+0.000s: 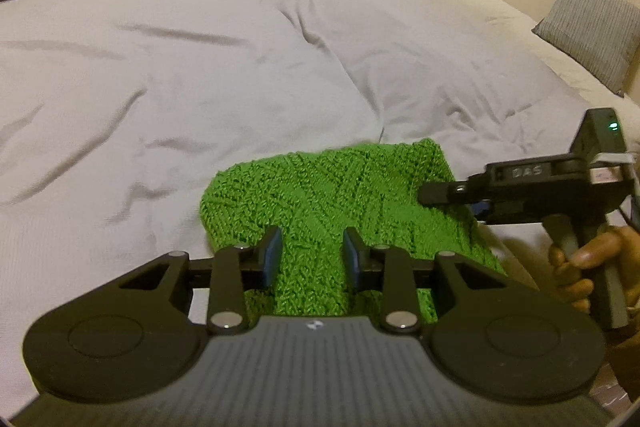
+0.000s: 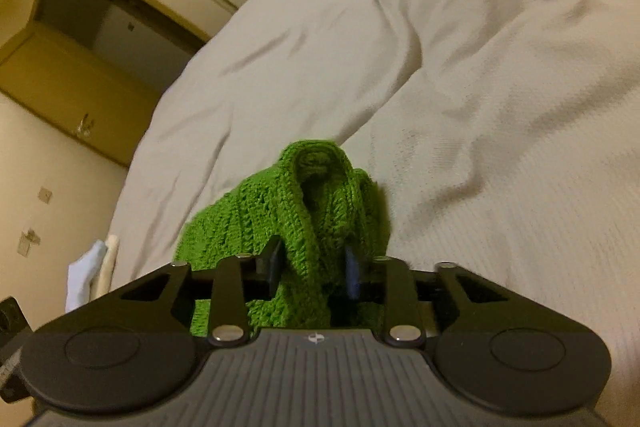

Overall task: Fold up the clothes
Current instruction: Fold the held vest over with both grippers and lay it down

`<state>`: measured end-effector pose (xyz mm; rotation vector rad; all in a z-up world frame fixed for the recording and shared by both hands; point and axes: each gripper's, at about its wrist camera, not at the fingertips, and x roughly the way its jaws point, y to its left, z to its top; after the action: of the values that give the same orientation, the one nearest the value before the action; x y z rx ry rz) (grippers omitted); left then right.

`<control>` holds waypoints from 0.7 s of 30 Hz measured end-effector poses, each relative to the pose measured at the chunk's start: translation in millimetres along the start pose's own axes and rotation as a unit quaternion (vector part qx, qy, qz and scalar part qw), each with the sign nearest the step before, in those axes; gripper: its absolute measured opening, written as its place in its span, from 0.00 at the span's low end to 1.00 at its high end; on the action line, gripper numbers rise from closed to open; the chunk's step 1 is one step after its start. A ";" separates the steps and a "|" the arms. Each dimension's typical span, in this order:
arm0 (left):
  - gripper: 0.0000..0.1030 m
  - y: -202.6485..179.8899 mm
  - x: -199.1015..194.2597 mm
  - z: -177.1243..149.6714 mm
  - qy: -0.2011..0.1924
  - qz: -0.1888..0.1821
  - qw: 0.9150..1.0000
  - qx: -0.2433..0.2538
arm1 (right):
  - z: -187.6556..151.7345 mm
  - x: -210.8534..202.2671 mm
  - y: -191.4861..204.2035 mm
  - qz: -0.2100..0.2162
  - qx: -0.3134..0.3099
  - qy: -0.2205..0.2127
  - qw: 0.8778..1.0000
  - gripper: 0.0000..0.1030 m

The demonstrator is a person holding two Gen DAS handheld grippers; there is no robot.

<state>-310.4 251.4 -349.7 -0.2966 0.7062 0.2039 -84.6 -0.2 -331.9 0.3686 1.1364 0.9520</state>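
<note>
Bright green chunky-knit garment laid on pale grey rumpled bed cover, near its front edge. Strip of knit held pinched between blue-padded fingers of left gripper. Right gripper seen over garment's right edge, handle gripped by hand. Bunched fold of knit lies between right jaws; whether pads press on it cannot be told. Grey striped cushion rests at far right.
</note>
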 end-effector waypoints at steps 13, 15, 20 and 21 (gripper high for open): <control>0.26 -12.4 -70.4 -49.8 -0.025 0.011 0.999 -0.037 | -116.7 -75.4 -11.9 0.082 0.050 0.003 0.995 0.48; 0.26 -18.3 -72.7 -50.4 -0.026 0.011 0.999 -0.032 | -122.7 -75.9 -7.9 0.070 0.032 -0.001 0.997 0.27; 0.25 -36.3 -73.1 -51.6 -0.028 0.004 1.000 -0.003 | -117.4 -92.8 -4.6 0.051 0.021 -0.028 0.998 0.09; 0.25 -41.5 -70.2 -54.1 -0.026 0.009 1.000 0.009 | -116.6 -98.3 -4.1 0.045 0.016 -0.033 0.998 0.08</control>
<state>-383.6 188.5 -333.9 -0.2661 0.6584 0.2216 -195.9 -104.3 -324.1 0.4771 1.0839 0.9939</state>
